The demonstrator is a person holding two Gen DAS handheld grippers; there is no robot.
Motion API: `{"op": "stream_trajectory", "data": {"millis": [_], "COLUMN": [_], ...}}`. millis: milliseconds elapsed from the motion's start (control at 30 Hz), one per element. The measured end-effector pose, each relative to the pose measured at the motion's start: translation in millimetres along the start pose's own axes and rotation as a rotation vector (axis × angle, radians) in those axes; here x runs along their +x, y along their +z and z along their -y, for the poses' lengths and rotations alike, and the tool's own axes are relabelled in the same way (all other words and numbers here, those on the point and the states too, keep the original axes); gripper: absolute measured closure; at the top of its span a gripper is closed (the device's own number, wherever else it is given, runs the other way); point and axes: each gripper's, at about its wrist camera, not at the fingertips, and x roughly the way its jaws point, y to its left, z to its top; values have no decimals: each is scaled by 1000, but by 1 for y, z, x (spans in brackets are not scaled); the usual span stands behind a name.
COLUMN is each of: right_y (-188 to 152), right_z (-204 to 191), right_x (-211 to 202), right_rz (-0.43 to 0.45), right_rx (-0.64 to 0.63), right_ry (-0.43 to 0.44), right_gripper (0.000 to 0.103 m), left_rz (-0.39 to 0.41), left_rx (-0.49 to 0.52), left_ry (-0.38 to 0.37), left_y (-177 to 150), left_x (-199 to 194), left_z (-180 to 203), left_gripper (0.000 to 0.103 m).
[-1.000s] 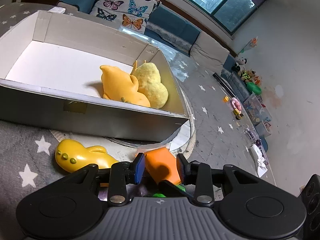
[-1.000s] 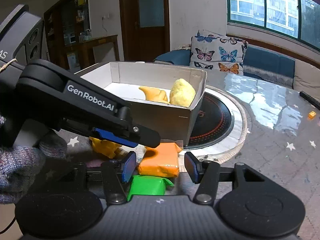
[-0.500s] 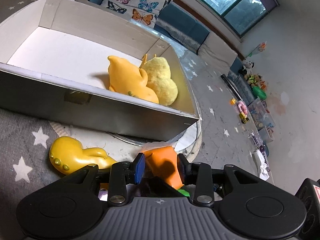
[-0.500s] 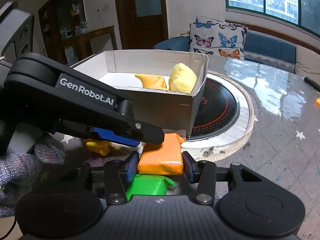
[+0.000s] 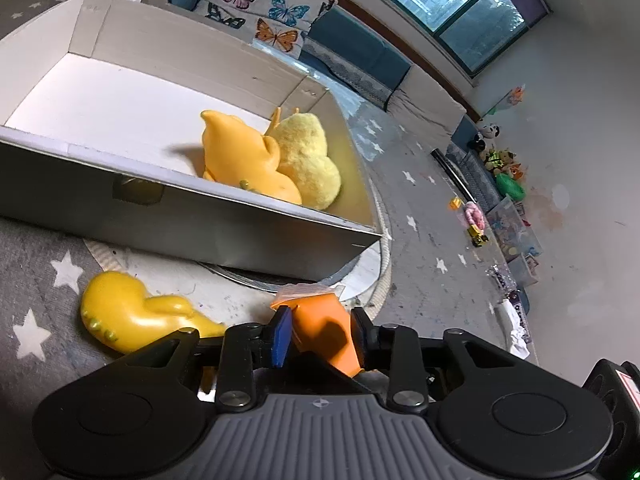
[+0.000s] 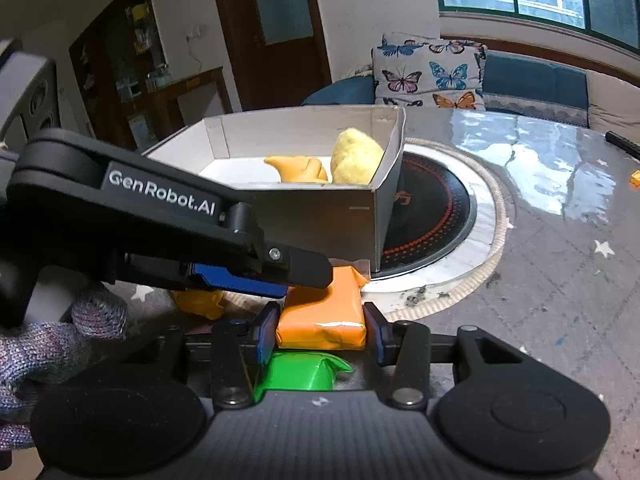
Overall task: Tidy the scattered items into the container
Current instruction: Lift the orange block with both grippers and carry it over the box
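In front of the cardboard box (image 6: 320, 220) on the worktop, both the right gripper (image 6: 320, 326) and left gripper (image 5: 320, 334), jaws just closing, pinch the glossy orange packet (image 6: 322, 316) stacked on a green one (image 6: 298, 370).

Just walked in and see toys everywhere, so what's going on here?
A person is tidying toys into the cardboard box. Both claws meet at the orange packet: the right claw is shut on it, and the left claw has just been closing around it. A yellow toy and green packet remain outside.
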Motion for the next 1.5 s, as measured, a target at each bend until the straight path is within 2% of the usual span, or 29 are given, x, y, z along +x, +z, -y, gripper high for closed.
{"op": "stream_trajectory", "data": {"millis": [233, 567, 967, 1200, 1500], "right_y": [4, 27, 71, 88, 89], "right_z": [-6, -20, -29, -26, -16], "right_x": [-22, -43, -3, 25, 53], "right_rz": [56, 168, 220, 205, 161], "right_rx": [-24, -88, -135, -132, -105], "right_ry": [-8, -14, 2, 7, 16], "right_gripper": [59, 59, 59, 59, 59], "left_rz": [30, 137, 221, 220, 193], "left_rx": [29, 66, 54, 37, 21], "left_ry": [-30, -64, -19, -6, 4], "left_y": [-1, 16, 64, 81, 90], "left_x": [-18, -48, -46, -33, -9], "left_z": [14, 29, 11, -2, -19], "left_gripper": [73, 73, 74, 75, 75]}}
